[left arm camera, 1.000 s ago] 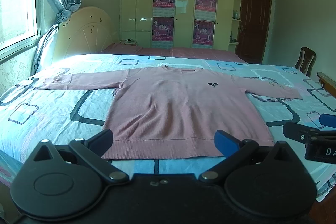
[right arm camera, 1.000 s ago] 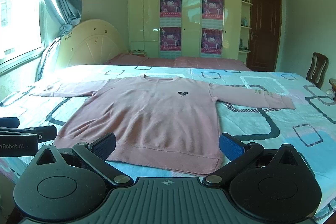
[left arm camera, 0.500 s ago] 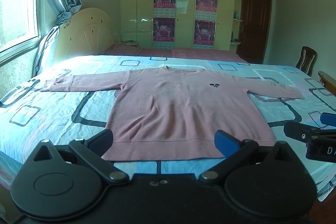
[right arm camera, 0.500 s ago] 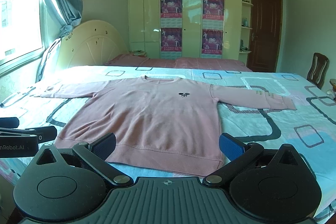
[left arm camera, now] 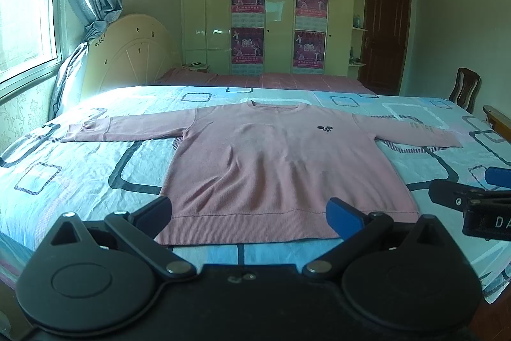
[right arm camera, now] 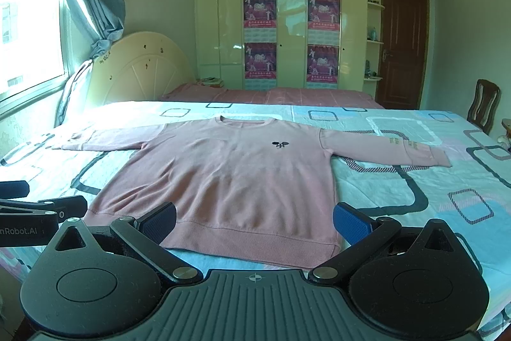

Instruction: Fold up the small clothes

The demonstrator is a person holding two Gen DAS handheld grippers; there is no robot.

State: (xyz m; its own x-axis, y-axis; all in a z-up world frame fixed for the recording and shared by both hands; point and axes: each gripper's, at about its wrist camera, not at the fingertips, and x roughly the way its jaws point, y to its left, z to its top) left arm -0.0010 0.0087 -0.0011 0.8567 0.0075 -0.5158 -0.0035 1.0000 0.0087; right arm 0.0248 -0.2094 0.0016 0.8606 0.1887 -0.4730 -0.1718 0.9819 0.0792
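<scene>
Left gripper [left arm camera: 249,213]: fingers spread wide, holding nothing; poised at the near edge of the bed, just short of the sweater's hem.
Right gripper [right arm camera: 255,221]: likewise wide apart and empty; beside the left gripper, facing the hem's right portion.
Pink sweater [left arm camera: 281,168]: lies flat, front up, on the bed directly ahead of both grippers; hem nearest them, neckline farthest, both sleeves stretched sideways.
Emblem [right arm camera: 280,144]: small dark mark on the sweater's chest.
Bed [left arm camera: 95,168]: blue cover with square outlines; carries the sweater.
Headboard [left arm camera: 127,53]: cream, at far left.
Wardrobe [right arm camera: 287,21]: behind the bed, with four posters.
</scene>
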